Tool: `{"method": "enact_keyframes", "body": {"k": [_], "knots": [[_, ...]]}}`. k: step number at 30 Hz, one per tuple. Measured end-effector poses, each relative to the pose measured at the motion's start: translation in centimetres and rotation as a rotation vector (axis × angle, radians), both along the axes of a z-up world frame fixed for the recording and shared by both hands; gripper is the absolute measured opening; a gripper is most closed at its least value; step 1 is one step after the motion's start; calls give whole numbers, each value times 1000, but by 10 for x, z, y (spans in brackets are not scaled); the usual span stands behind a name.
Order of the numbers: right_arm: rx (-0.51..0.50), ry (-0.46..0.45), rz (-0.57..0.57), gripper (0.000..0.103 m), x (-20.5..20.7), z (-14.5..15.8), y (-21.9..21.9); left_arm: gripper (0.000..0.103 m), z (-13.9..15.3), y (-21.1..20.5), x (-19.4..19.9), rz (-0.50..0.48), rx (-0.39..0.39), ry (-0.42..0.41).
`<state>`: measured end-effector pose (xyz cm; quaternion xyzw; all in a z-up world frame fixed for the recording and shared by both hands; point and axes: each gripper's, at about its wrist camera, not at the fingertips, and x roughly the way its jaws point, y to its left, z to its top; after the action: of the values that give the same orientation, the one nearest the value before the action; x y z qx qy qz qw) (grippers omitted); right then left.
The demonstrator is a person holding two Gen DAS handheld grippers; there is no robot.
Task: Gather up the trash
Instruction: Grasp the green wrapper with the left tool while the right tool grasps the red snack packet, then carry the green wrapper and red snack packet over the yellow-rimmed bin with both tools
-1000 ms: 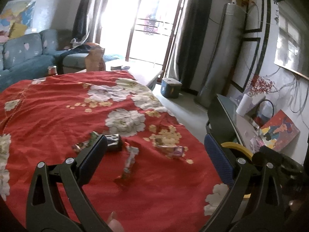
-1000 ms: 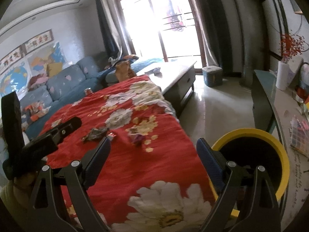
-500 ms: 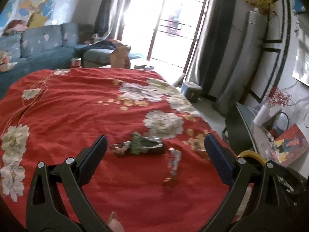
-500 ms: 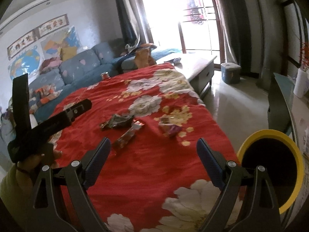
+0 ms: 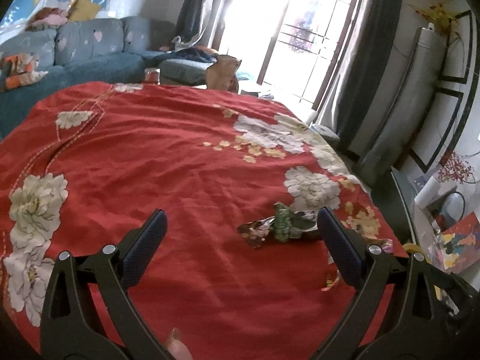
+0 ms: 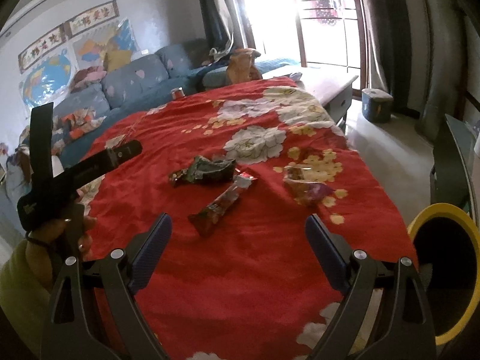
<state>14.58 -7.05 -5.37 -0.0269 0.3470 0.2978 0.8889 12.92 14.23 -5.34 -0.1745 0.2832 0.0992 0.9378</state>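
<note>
Three pieces of trash lie on the red flowered cloth (image 6: 240,270): a crumpled dark green wrapper (image 6: 207,170), a long red snack wrapper (image 6: 225,204) and a crinkled clear and purple wrapper (image 6: 304,184). My right gripper (image 6: 238,220) hangs open just short of the long wrapper, nothing between its fingers. My left gripper (image 5: 241,213) is open too, with the green wrapper (image 5: 285,225) lying close to its right finger (image 5: 339,243). The right wrist view shows the left gripper (image 6: 90,127) at the left, held in a hand. A yellow-rimmed black bin (image 6: 444,273) stands off the table's right edge.
A blue sofa (image 6: 135,84) runs along the far left. A tin can (image 6: 177,92) and a brown paper bag (image 6: 240,66) stand beyond the cloth's far edge. A low table (image 6: 336,85), a blue box (image 6: 376,105) on the floor and a dark side table (image 6: 450,162) lie to the right.
Both grippers have swung left and sunk toward the cloth. In the left wrist view the wrappers have slid to the right; in the right wrist view they have come nearer and more central.
</note>
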Motion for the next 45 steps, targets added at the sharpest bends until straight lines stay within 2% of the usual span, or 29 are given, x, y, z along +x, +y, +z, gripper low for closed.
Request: {"method": "enact_keyframes", "body": {"k": [2, 4, 6, 8, 11, 12, 13, 18, 23, 29, 32, 37, 40, 45], "knots": [[-14, 8, 6, 88, 4, -4, 6, 83, -6, 4, 3, -6, -20, 14], [-20, 19, 15, 88, 9, -9, 14, 77, -15, 11, 6, -26, -73, 27], [-30, 30, 21, 88, 14, -15, 22, 67, -23, 15, 10, -34, -116, 36], [-38, 37, 23, 88, 19, -19, 28, 61, -31, 20, 13, -41, -164, 44], [-41, 60, 24, 88, 28, -27, 37, 57, -41, 25, 19, -50, -216, 59], [-42, 71, 21, 88, 32, -30, 40, 49, -43, 25, 20, -54, -223, 65], [-41, 78, 21, 88, 35, -32, 42, 45, -46, 26, 22, -61, -229, 72], [-39, 114, 19, 87, 48, -41, 54, 39, -55, 26, 34, -87, -284, 85], [-36, 156, 25, 79, 56, -51, 62, 33, -60, 22, 45, -120, -310, 93], [-38, 191, 20, 66, 62, -63, 63, 25, -66, 16, 55, -146, -339, 106], [-30, 192, 22, 54, 61, -64, 62, 17, -68, 14, 56, -149, -341, 112], [-21, 205, 32, 31, 60, -66, 57, 11, -67, 12, 53, -159, -334, 107], [-10, 209, 31, 25, 56, -66, 51, 8, -65, 8, 50, -168, -325, 102], [4, 216, 35, 22, 51, -65, 43, 6, -60, 6, 39, -158, -322, 89]]}}
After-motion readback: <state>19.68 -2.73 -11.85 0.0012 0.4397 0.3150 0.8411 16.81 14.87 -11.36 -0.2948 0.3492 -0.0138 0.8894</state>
